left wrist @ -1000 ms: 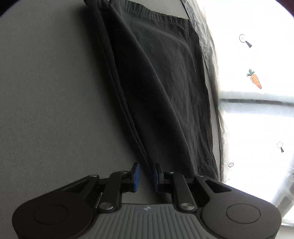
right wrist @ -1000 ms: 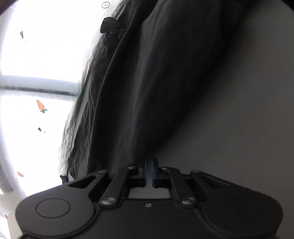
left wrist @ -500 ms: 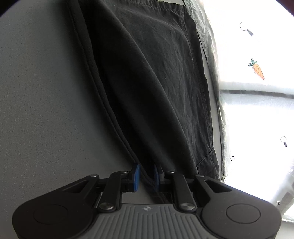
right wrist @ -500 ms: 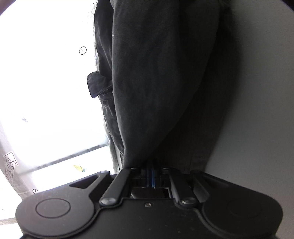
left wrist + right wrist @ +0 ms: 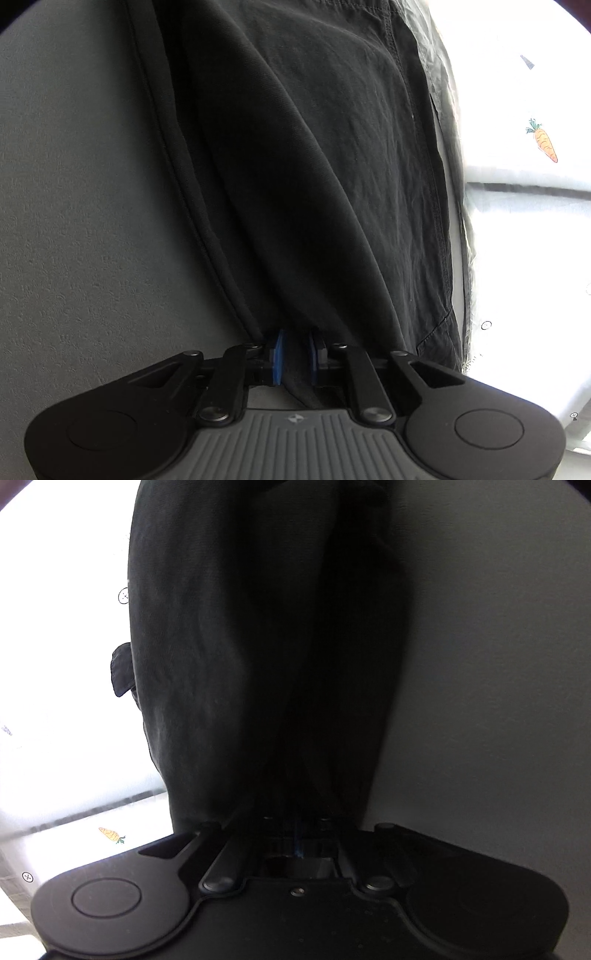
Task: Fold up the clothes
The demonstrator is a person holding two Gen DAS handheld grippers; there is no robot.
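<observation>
Black garment [image 5: 314,177] is gathered between the closing pads of left gripper [image 5: 295,354], fanning toward twelve o'clock; right gripper [image 5: 297,840] is pressed together on it; grey surface [image 5: 81,221] at nine, carrot-printed sheet [image 5: 535,110] at two.

Bare grey table [image 5: 85,229] open along the left of the left wrist view, dark garment [image 5: 332,166] draped across the middle blocking passage, bright carrot-print sheet [image 5: 524,229] free beyond its far edge, grey table [image 5: 491,664] clear on the right of the right wrist view

Grey surface [image 5: 92,221], bright carrot-print sheet [image 5: 535,110]
</observation>
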